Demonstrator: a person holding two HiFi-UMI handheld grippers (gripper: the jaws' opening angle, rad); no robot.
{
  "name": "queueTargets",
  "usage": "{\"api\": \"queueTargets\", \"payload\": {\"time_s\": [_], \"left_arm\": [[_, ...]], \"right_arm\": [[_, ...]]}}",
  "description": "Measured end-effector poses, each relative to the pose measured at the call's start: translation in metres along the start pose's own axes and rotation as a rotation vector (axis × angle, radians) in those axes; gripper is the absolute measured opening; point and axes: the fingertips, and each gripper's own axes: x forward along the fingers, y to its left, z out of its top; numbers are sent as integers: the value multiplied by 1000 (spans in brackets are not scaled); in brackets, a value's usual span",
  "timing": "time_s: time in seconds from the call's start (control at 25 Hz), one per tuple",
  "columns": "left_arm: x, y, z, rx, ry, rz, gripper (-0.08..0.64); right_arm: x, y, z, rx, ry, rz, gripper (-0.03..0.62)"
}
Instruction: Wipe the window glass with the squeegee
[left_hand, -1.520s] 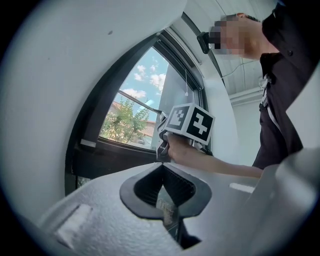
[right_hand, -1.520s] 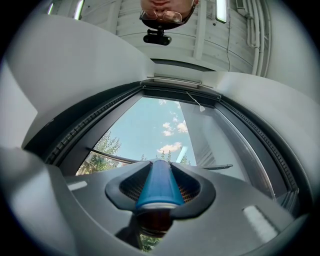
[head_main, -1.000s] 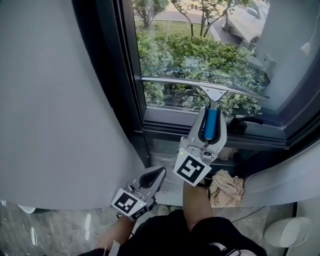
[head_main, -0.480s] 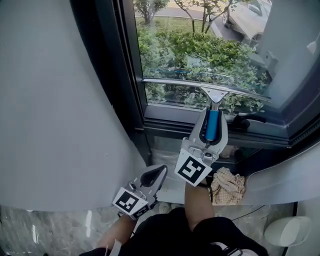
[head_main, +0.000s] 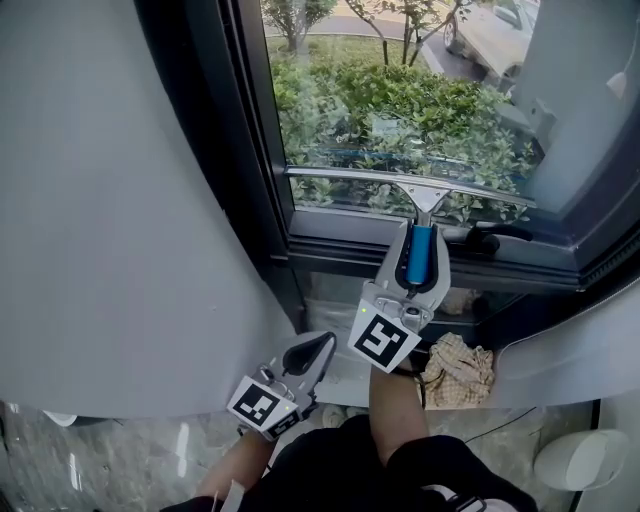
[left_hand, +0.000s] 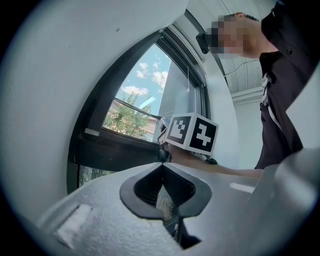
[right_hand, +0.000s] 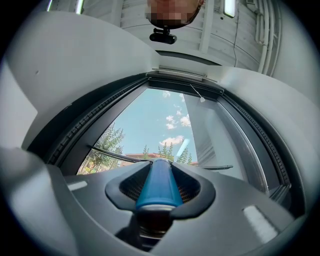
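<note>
Our right gripper has its fingers clamped around the blue grip of the metal-bladed squeegee. The right gripper view shows the round handle filling the hollow between the pads. The long blade lies against the clear window glass, low on the pane and just above the bottom rail of the dark window frame, with its left end near the frame's left upright. Our left gripper hangs lower, beside the plain grey wall, its fingers brought together on nothing, as far as its blurry view lets us judge. A crumpled beige cloth lies below the sill, just beside our right forearm.
</note>
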Motion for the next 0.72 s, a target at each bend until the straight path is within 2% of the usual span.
{"api": "queueTargets", "payload": {"time_s": [0.72], "left_arm": [[-15, -3, -2, 6, 19, 15, 0]], "right_arm": [[-12, 3, -21, 19, 80, -7, 133]]}}
